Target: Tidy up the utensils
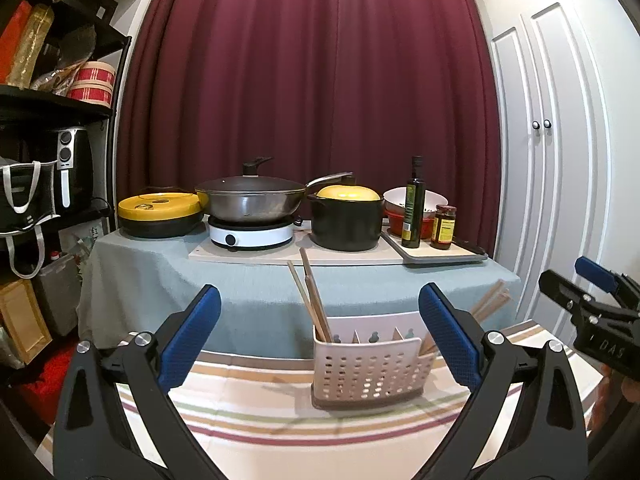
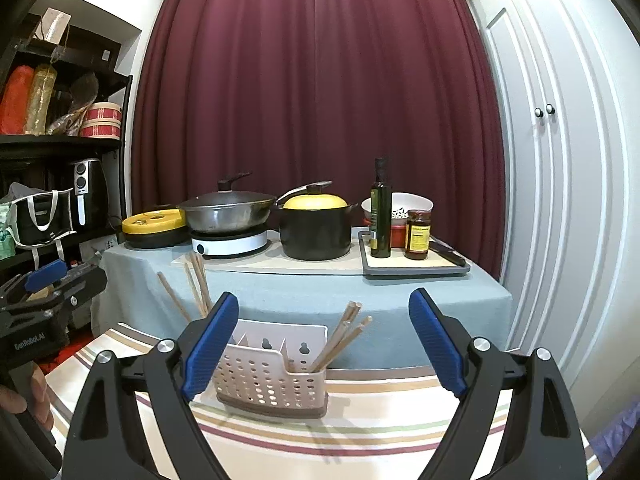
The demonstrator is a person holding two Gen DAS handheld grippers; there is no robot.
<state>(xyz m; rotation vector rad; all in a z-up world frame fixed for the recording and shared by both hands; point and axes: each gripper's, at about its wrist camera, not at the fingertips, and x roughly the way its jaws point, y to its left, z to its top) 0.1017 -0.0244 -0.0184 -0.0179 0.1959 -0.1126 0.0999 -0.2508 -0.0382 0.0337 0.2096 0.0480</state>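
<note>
While both pairs of blue-padded jaws stand spread wide and grasp nothing, the left gripper (image 1: pixel 320 336) and the right gripper (image 2: pixel 324 344) hover above a striped tablecloth (image 1: pixel 280 424), each framing the same thing between its fingers. That thing is a pale perforated utensil holder (image 1: pixel 372 372), split by upright dividers into several compartments and standing on the stripes near the cloth's far edge. Wooden chopsticks lean out of both ends of it — one bunch (image 1: pixel 310 300) sits in the left end compartment, angled up and to the left, and a second bunch (image 2: pixel 340 338) sits in the right end compartment, fanning up to the right; the middle compartments look bare as far as can be seen. At the edge of the right wrist view a hand (image 2: pixel 28 400) grips the black handle of the other tool. Beyond the holder stands a second table under a grey-blue cloth (image 1: pixel 240 292), carrying a lidded wok (image 1: pixel 250 200) on a white hob, a black pot with a yellow lid (image 1: pixel 346 220), a dark oil bottle (image 1: pixel 414 204) and a sauce jar (image 1: pixel 444 226). Behind it all hangs a maroon curtain (image 1: pixel 320 80).
</note>
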